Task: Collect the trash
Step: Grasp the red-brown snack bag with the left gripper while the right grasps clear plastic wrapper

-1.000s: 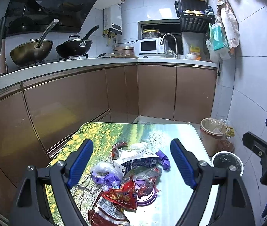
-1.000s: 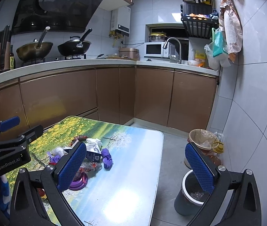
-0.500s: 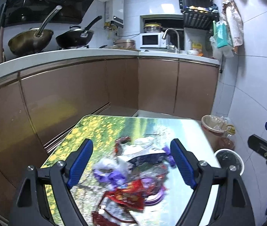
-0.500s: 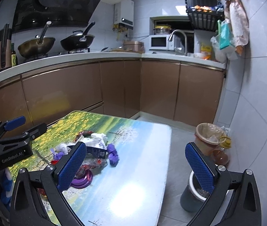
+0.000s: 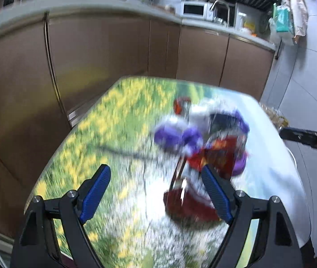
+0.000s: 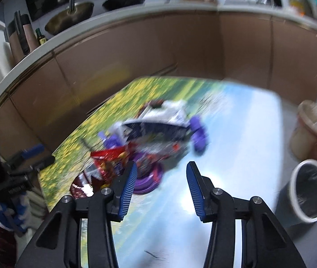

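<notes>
A heap of trash lies on the picture-printed table (image 5: 118, 116) (image 6: 243, 138): red snack wrappers (image 5: 216, 156) (image 6: 107, 158), crumpled purple wrappers (image 5: 176, 136) (image 6: 199, 135), a white and dark carton (image 6: 158, 122) and a purple lid (image 6: 147, 181). Both views are blurred by motion. My left gripper (image 5: 156, 192) hangs open above the table, its right finger over the near red wrapper. My right gripper (image 6: 160, 185) points down at the table beside the purple lid; its jaws are closing with nothing between them.
Brown kitchen cabinets (image 5: 105, 53) run behind the table. On the floor to the right stand a lined bin (image 6: 308, 127) and a white-rimmed dark bin (image 6: 310, 189). Pans sit on the hob (image 6: 73, 15). The other gripper shows at each view's edge (image 6: 13, 178).
Both grippers have dropped and tilted down toward the trash heap, which now looks larger and nearer. The right gripper's jaws have narrowed from wide open.
</notes>
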